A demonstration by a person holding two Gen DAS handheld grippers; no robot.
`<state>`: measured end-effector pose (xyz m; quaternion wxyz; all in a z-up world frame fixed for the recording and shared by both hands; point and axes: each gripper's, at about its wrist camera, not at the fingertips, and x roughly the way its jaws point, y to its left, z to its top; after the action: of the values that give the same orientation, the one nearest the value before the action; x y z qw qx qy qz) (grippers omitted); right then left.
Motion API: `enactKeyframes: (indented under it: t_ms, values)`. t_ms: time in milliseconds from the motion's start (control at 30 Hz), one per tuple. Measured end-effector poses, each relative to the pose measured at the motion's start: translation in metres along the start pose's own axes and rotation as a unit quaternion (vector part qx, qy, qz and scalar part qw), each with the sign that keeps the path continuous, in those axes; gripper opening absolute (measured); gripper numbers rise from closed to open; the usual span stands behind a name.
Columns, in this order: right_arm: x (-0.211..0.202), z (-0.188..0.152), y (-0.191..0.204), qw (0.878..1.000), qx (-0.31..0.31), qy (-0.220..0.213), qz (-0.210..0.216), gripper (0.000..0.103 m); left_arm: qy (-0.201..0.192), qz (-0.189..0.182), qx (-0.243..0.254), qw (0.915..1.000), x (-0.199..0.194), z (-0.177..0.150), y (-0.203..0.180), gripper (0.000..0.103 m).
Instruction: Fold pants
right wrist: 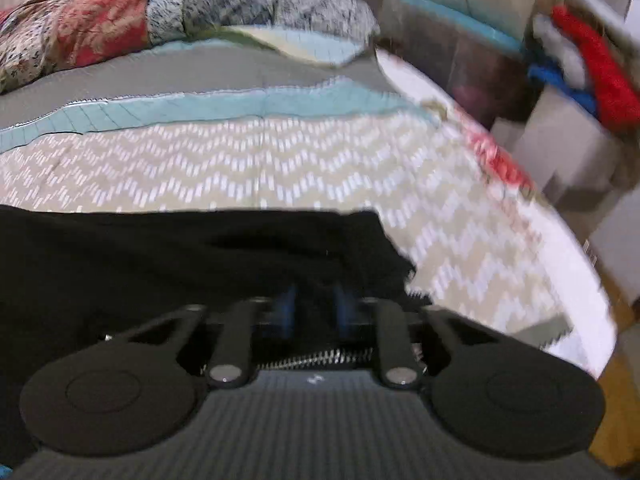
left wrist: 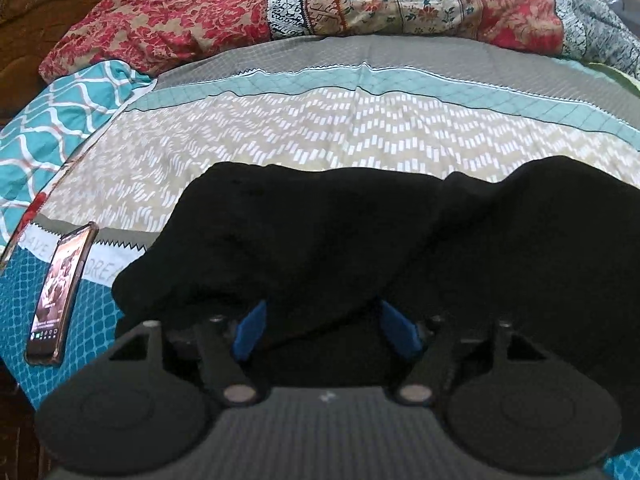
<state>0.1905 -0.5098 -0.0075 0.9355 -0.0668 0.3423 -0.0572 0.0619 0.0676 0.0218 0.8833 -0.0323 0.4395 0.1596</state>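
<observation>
We have the black pants (left wrist: 360, 240) lying bunched on the bed, on the zigzag-patterned bedsheet (left wrist: 280, 140), near the bed's front edge and just under both tools. In the left wrist view the cloth rises in two humps with a crease running down between them, so it is not yet flat enough for a clean fold.

Our left tongs (left wrist: 326, 308) stand spread, the blue pads (left wrist: 252, 328) wide apart with a drape of black cloth sagging over and between them; the pads do not press on it, so we judge nothing is gripped on that side. Our right tongs (right wrist: 314, 306) are pressed together, blue pads close, right at the pants' edge; the tips are buried in dark cloth and the picture is blurred, so we cannot be sure whether they pinch a fold of it. We judge this hand sits by the corner of the garment (right wrist: 384, 240) in order to draw it out or carry it over.

For room, the sheet beyond the pants is bare up to the heaped floral quilt (left wrist: 240, 12), which gives us space to spread or fold away from us. On the left a phone (left wrist: 60, 292) lies just beside the pants; dragging cloth that way risks catching it. On the right the mattress edge (right wrist: 520, 208) curves close, with clutter past it, so we should keep the cloth from sliding off there.
</observation>
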Motion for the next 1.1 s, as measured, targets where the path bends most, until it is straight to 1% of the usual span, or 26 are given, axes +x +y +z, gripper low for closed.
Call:
enactKeyframes:
  t_ms: [67, 133, 167, 233, 267, 300, 333, 367, 400, 433, 467, 500, 533, 600, 700, 800, 900, 1000, 1100]
  values:
    - [-0.011, 0.008, -0.006, 0.999, 0.014, -0.042, -0.023, 0.006, 0.002, 0.003, -0.004, 1.0000, 0.000, 0.001, -0.001, 0.065]
    - [-0.016, 0.016, -0.015, 0.996, 0.045, -0.073, -0.027, 0.006, 0.003, 0.004, -0.009, 0.9999, 0.000, 0.003, -0.001, 0.066]
    - [-0.011, 0.019, -0.017, 0.995, 0.054, -0.074, -0.030, 0.006, 0.003, 0.007, -0.009, 0.9999, 0.001, 0.003, -0.001, 0.066]
    - [0.011, 0.017, -0.012, 0.996, 0.049, -0.059, -0.040, 0.006, 0.004, 0.012, -0.005, 0.9999, 0.003, 0.003, -0.004, 0.067]
    - [0.025, 0.013, -0.008, 0.997, 0.037, -0.042, -0.056, 0.008, 0.003, 0.013, -0.002, 0.9999, 0.003, 0.002, -0.006, 0.069]
    - [0.039, 0.007, -0.005, 0.997, 0.031, -0.015, -0.068, 0.009, 0.002, 0.014, 0.001, 0.9999, 0.003, 0.001, -0.007, 0.071]
    - [0.049, 0.000, -0.006, 0.997, 0.032, -0.002, -0.066, 0.011, 0.002, 0.014, 0.004, 0.9999, 0.003, 0.001, -0.007, 0.071]
    - [0.044, -0.006, -0.008, 0.997, 0.037, -0.026, -0.066, 0.012, 0.002, 0.014, 0.006, 0.9999, 0.003, 0.000, -0.008, 0.072]
    - [0.038, -0.006, -0.011, 0.996, 0.048, -0.031, -0.061, 0.013, 0.002, 0.011, 0.006, 0.9999, 0.002, 0.000, -0.007, 0.072]
    - [0.029, -0.006, -0.017, 0.996, 0.071, -0.034, -0.049, 0.022, 0.002, 0.007, 0.005, 1.0000, 0.001, 0.000, -0.006, 0.072]
    - [0.017, -0.007, -0.025, 0.994, 0.097, -0.046, -0.031, 0.040, 0.002, 0.003, 0.003, 1.0000, 0.000, 0.001, -0.004, 0.072]
    - [0.002, -0.011, -0.034, 0.990, 0.124, -0.068, -0.020, 0.048, 0.002, 0.000, 0.001, 1.0000, -0.002, 0.001, -0.003, 0.072]
    - [-0.014, -0.014, -0.042, 0.985, 0.148, -0.087, -0.016, 0.053, 0.000, -0.004, -0.003, 1.0000, -0.005, 0.002, -0.002, 0.072]
    - [-0.035, -0.024, -0.057, 0.976, 0.192, -0.103, 0.001, 0.053, -0.009, -0.011, -0.012, 0.9998, -0.013, 0.003, -0.001, 0.072]
    - [-0.058, -0.044, -0.065, 0.965, 0.240, -0.102, 0.028, 0.053, -0.029, -0.031, -0.014, 0.9990, -0.028, 0.004, -0.005, 0.072]
    - [-0.075, -0.062, -0.055, 0.956, 0.270, -0.096, 0.065, 0.053, -0.057, -0.047, 0.019, 0.9971, -0.045, 0.002, -0.022, 0.072]
    - [-0.082, -0.072, -0.031, 0.948, 0.284, -0.089, 0.112, 0.053, -0.070, -0.065, 0.056, 0.9939, -0.054, -0.003, -0.040, 0.073]
    - [-0.086, -0.077, 0.004, 0.942, 0.286, -0.065, 0.165, 0.053, -0.055, -0.076, 0.078, 0.9925, -0.054, -0.011, -0.056, 0.073]
    - [-0.090, -0.078, 0.039, 0.938, 0.278, -0.042, 0.204, 0.053, -0.023, -0.091, 0.076, 0.9927, -0.049, -0.018, -0.061, 0.073]
